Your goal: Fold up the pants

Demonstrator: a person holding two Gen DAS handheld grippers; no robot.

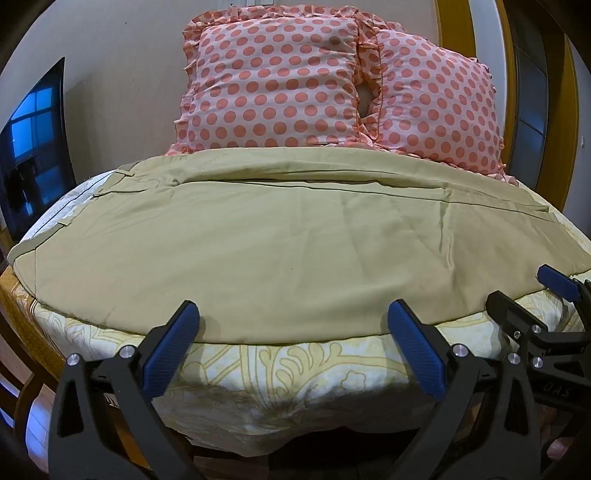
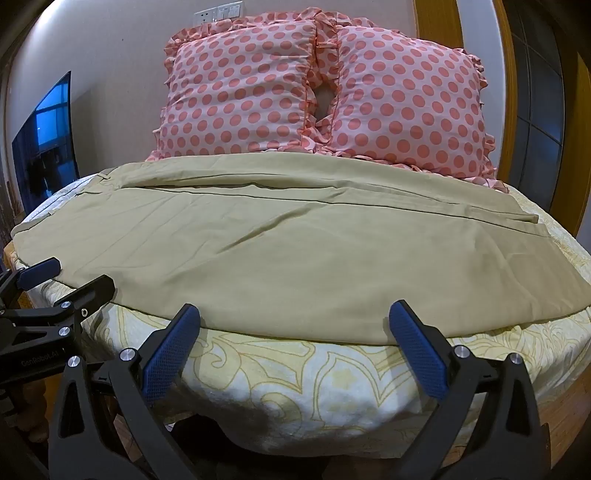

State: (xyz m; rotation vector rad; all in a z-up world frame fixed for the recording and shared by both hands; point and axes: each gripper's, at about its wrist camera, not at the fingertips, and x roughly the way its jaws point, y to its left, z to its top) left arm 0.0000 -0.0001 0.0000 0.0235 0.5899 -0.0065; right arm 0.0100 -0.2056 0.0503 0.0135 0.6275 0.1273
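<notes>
Khaki pants (image 1: 280,236) lie spread flat across the bed, waistband at the left, leg ends at the right; they also show in the right wrist view (image 2: 295,251). One leg lies folded over the other along a seam line. My left gripper (image 1: 293,317) is open and empty, its fingertips at the pants' near edge. My right gripper (image 2: 295,317) is open and empty at the same near edge, further right. The right gripper shows at the right of the left wrist view (image 1: 524,286); the left gripper shows at the left of the right wrist view (image 2: 79,275).
The bed has a yellow-patterned white sheet (image 1: 280,373), and its near edge drops off just below my fingertips. Two pink polka-dot pillows (image 1: 273,85) (image 1: 439,103) lean on the wall behind the pants. A dark screen (image 1: 33,144) stands at the left, a wooden door frame (image 1: 454,26) at the right.
</notes>
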